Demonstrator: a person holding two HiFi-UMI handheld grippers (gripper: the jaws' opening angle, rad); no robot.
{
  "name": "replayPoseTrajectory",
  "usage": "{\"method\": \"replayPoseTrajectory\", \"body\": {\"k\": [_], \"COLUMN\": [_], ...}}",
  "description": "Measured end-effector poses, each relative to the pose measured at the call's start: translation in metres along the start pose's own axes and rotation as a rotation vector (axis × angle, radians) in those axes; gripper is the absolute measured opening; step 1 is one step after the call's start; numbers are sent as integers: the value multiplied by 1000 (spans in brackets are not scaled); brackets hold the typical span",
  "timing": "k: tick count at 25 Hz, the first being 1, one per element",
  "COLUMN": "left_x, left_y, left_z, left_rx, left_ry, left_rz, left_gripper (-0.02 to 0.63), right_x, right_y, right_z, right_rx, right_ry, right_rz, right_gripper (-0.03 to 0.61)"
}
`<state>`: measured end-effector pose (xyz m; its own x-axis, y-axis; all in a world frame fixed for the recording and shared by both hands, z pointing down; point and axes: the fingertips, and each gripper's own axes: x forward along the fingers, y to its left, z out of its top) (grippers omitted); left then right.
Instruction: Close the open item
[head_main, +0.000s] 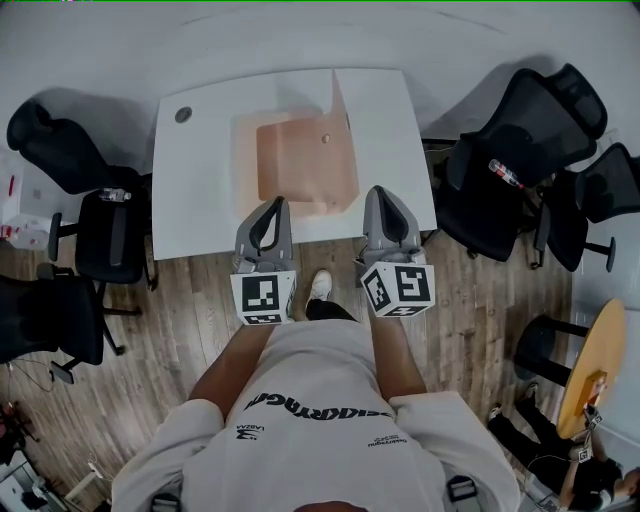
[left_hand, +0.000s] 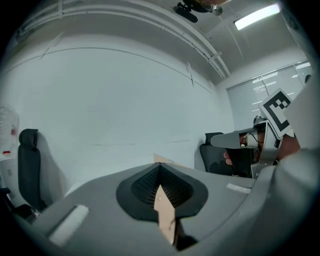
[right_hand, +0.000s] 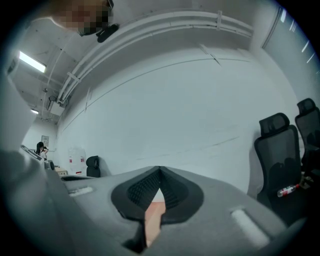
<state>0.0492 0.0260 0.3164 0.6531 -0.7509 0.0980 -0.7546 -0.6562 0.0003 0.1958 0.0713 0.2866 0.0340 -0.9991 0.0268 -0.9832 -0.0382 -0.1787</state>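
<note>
A flat tan cardboard box (head_main: 300, 165) lies open on the white table (head_main: 200, 190). Its lid flap (head_main: 341, 110) stands upright along the right side. My left gripper (head_main: 270, 212) hovers at the box's near left corner, and my right gripper (head_main: 384, 200) at its near right corner. Both have their jaws pressed together with nothing held. In the left gripper view the left gripper (left_hand: 160, 168) shows a sliver of the box (left_hand: 165, 212) below its tips. The right gripper (right_hand: 160, 172) shows the same box (right_hand: 152, 218) in the right gripper view.
Black office chairs stand to the left (head_main: 100, 235) and right (head_main: 520, 150) of the table, each with a bottle on it. A round wooden table (head_main: 597, 360) sits at the far right. A cable grommet (head_main: 183, 115) marks the table's far left corner.
</note>
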Motion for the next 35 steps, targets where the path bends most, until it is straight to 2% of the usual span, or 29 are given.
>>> {"method": "replayPoseTrajectory", "body": {"k": [8,12,18,35], "left_x": [38,42,44,70], "left_y": [-10,-7,-1,19], "left_z": [-3,-8,-18,-43], "left_rx": [-2,27,19,12], "left_ry": [30,51,83,134], "left_rz": [23,50,85,59], "left_gripper": [6,6,6,6], "right_x": [28,41,54,93], "right_y": [-38,-48,-55,-63], "right_z": [-3,-9,-24,-69], "right_rx": [8,21,37,49], "right_ry": [36,57,103,232], "right_rz": [30,54,86,114], "right_gripper": [0,0,0,0]}}
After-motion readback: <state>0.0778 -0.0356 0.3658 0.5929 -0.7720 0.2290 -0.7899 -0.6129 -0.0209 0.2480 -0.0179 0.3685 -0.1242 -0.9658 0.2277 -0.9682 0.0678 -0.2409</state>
